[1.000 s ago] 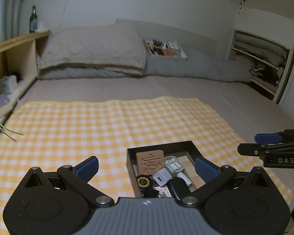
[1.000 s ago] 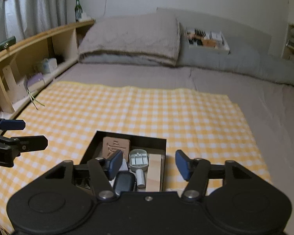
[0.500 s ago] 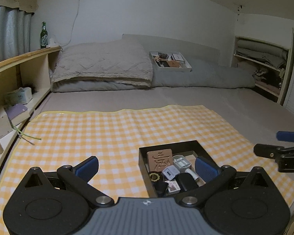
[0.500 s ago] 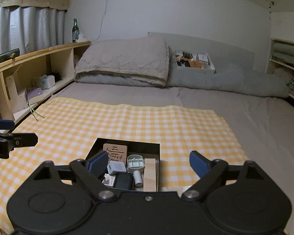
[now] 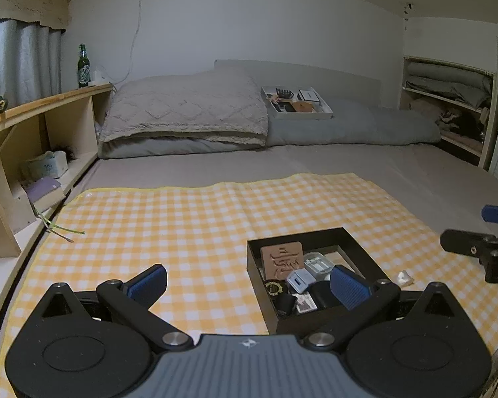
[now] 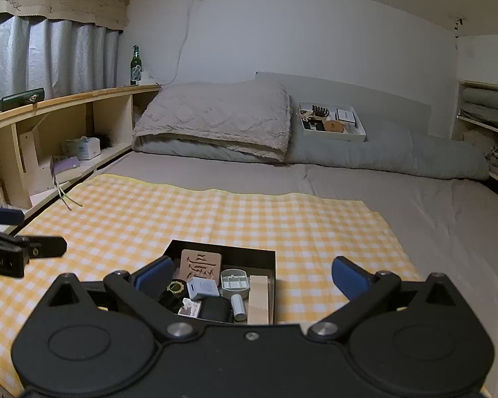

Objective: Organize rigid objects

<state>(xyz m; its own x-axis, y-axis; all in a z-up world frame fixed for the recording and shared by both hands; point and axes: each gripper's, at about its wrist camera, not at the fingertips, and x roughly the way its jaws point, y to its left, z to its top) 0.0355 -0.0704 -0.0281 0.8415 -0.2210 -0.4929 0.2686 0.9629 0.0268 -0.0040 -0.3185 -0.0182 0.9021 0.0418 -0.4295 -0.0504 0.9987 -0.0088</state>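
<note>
A black tray (image 5: 295,237) sits on the yellow checked cloth (image 5: 182,219) spread on the bed. It holds a brown carved block (image 5: 281,260), a wooden block (image 6: 258,298), a grey plastic piece (image 6: 235,282), a black pouch (image 6: 215,308) and other small items. My left gripper (image 5: 249,282) hangs open just short of the tray's left side, empty. My right gripper (image 6: 251,274) hovers in front of the tray (image 6: 222,248), its jaws opening wide with nothing gripped between them. Each gripper's tip shows at the edge of the other's view.
A white tray of items (image 5: 297,102) rests on the grey duvet at the back. A wooden shelf (image 5: 43,106) with a green bottle (image 5: 83,66) runs along the left. A small white scrap (image 5: 405,277) lies on the cloth right of the black tray.
Both grippers have drawn back from the black tray and tilted upward, so more wall shows. The right gripper's jaws have spread much wider. The left jaws stay wide.
</note>
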